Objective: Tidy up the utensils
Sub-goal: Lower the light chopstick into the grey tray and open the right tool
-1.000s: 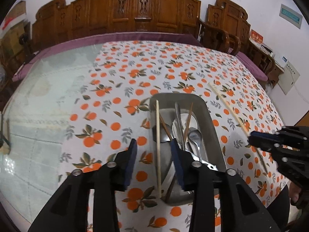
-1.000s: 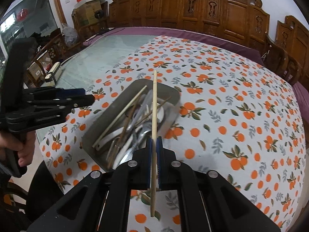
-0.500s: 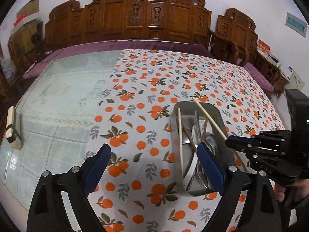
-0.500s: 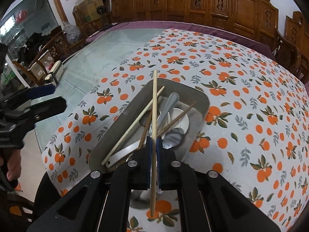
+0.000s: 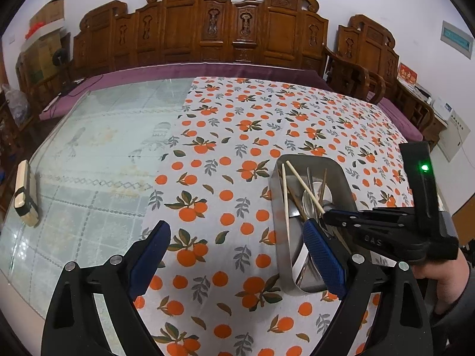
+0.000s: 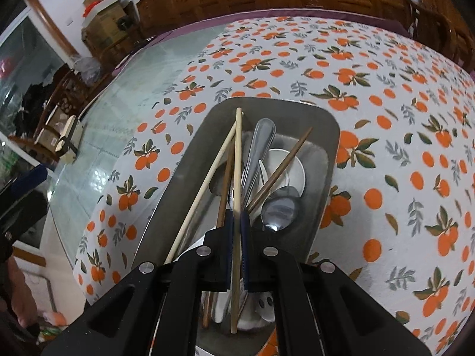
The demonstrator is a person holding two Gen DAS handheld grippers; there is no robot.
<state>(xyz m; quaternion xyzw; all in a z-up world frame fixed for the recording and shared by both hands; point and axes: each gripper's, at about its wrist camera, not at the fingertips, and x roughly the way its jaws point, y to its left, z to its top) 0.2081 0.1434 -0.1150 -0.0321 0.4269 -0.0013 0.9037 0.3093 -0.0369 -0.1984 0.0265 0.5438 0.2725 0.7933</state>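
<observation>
The chopstick [image 6: 236,178] is sitting clamped in your right gripper [image 6: 236,231] above the metal tray [image 6: 329,160] of utensils. Your left gripper [image 5: 237,255] is hanging spread wide, empty, having just opened beside the tray.

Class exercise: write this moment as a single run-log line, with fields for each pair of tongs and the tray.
left tongs: open, empty, beside tray | right tongs: shut on pale chopstick, over tray | metal tray: spoons, chopsticks inside
</observation>
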